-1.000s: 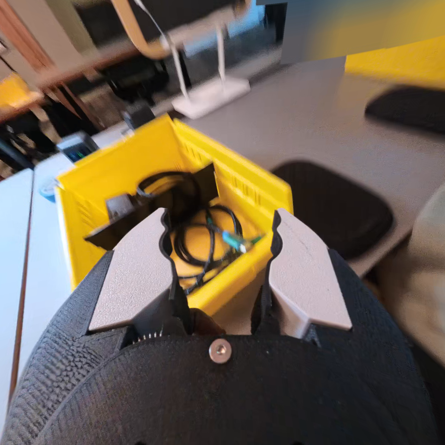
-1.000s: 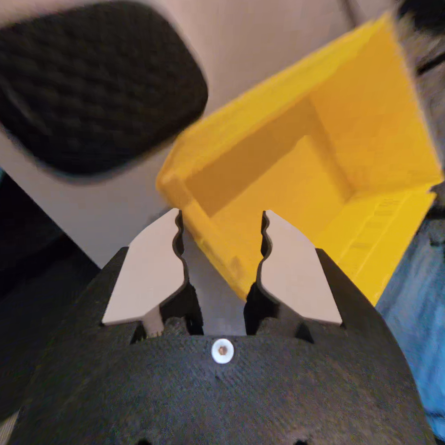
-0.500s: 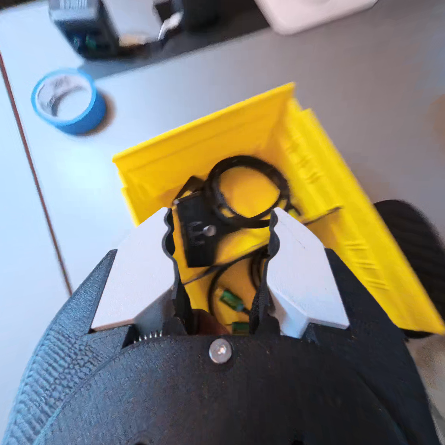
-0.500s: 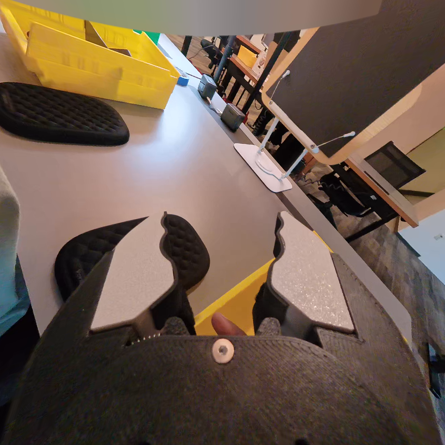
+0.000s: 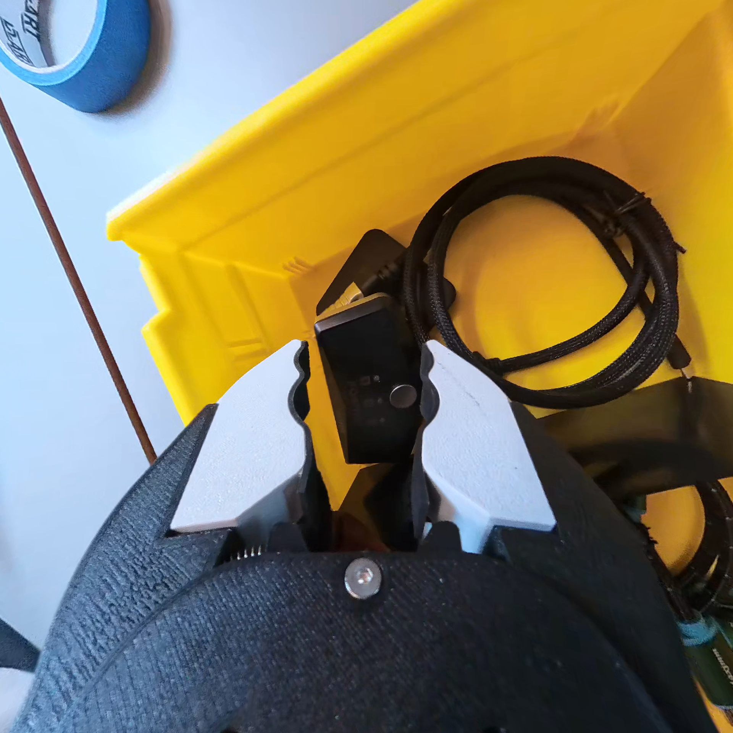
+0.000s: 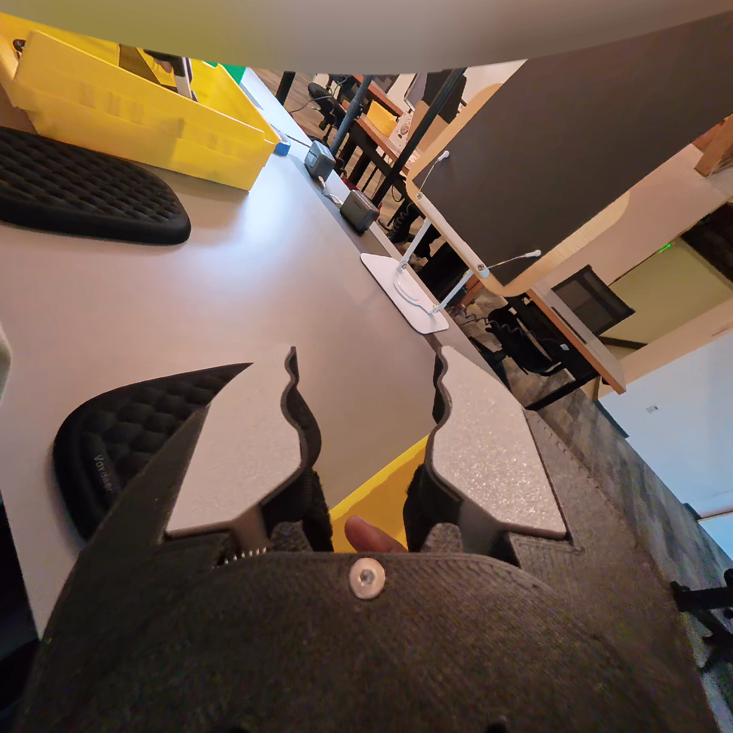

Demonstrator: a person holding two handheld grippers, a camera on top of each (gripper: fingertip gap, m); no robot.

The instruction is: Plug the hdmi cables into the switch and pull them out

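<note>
In the left wrist view a small black HDMI switch [image 5: 369,388] with a round button lies in a yellow bin [image 5: 357,139], near its left wall. My left gripper [image 5: 363,349] is open and straddles the switch; the right finger [image 5: 468,428] is at its edge and the left one stands slightly off. A coiled black braided cable [image 5: 555,277] lies just right of the switch. A second coil [image 5: 710,551] with a green tie shows at lower right. My right gripper [image 6: 365,353] is open and empty above the grey table [image 6: 238,297].
A black divider [image 5: 654,428] crosses the bin. A blue tape roll [image 5: 75,51] sits outside it. The right wrist view shows two black pads [image 6: 87,190] [image 6: 131,428], the far yellow bin [image 6: 139,119], another yellow bin's edge [image 6: 380,484] below the gripper, and a white stand base [image 6: 404,293]. There is about 65 cm between the tips of the two grippers.
My left gripper has dropped down into the yellow bin and now has the switch between its open fingers. The right gripper swung up from the bin below it, then held nearly still.
</note>
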